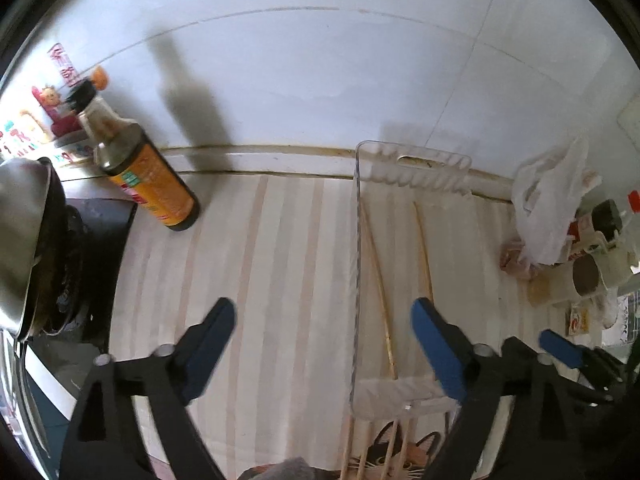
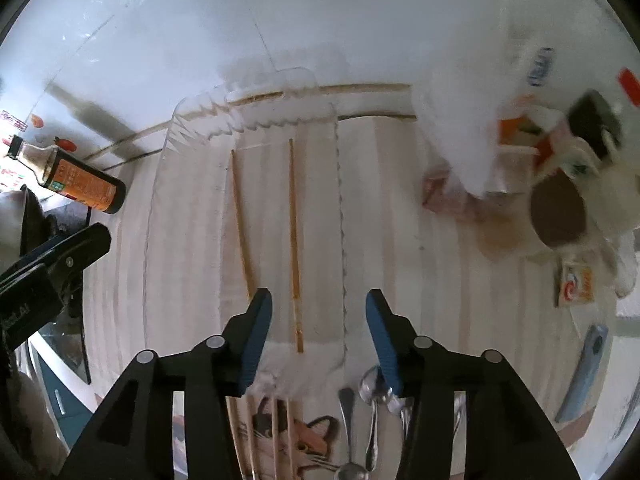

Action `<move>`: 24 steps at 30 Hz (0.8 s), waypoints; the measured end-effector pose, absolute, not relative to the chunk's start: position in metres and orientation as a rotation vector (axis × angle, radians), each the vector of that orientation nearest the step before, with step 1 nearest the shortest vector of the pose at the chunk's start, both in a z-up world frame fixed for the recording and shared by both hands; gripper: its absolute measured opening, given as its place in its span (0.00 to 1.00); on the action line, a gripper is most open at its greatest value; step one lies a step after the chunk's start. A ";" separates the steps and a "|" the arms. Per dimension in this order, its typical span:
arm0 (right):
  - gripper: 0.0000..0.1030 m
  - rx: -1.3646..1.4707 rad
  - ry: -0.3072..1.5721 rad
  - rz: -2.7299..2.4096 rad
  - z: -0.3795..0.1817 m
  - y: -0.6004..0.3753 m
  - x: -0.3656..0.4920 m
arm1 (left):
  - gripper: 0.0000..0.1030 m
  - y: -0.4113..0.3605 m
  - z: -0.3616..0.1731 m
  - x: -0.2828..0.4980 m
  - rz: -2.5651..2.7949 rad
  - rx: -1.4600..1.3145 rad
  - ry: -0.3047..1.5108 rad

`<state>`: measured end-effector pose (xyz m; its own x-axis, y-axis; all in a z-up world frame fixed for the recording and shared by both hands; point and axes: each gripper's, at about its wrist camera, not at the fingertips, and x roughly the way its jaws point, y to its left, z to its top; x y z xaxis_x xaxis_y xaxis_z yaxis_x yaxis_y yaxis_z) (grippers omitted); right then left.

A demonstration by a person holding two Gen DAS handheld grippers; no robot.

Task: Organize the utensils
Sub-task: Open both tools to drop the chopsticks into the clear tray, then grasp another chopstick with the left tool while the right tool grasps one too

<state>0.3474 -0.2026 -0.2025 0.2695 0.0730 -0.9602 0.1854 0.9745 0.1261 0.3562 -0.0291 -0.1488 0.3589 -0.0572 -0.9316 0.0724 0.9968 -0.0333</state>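
A clear plastic tray (image 1: 357, 240) (image 2: 160, 184) lies on the striped counter by the wall. Two wooden chopsticks (image 1: 380, 280) (image 2: 294, 240) lie loose inside it, lengthwise and apart. My left gripper (image 1: 322, 306) stands wide open above the tray's left wall, nothing between its fingers. My right gripper (image 2: 317, 296) is open over the tray's near end. The end of one chopstick lies below its gap, untouched by the pads. More chopsticks (image 2: 276, 432) (image 1: 396, 440) rest on a cat-print mat near the bottom edge. Several metal spoons (image 2: 372, 400) lie beside them.
A dark sauce bottle (image 1: 148, 176) (image 2: 80, 184) stands left of the tray, next to a pot (image 1: 24, 240) on a stove. On the right are a white plastic bag (image 1: 552, 200), cups (image 1: 588, 276) (image 2: 558, 216), a small packet (image 2: 576, 284) and a blue object (image 2: 584, 372).
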 end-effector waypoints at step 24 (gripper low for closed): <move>0.14 0.328 1.332 -0.109 -0.263 -0.192 0.196 | 0.60 -0.038 -0.297 0.212 -0.107 0.092 1.474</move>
<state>0.1960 -0.1925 -0.2625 0.2389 0.1081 -0.9650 0.2639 0.9491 0.1717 0.2118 -0.0376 -0.2970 0.0934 -0.0158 -0.9955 0.1286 0.9917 -0.0036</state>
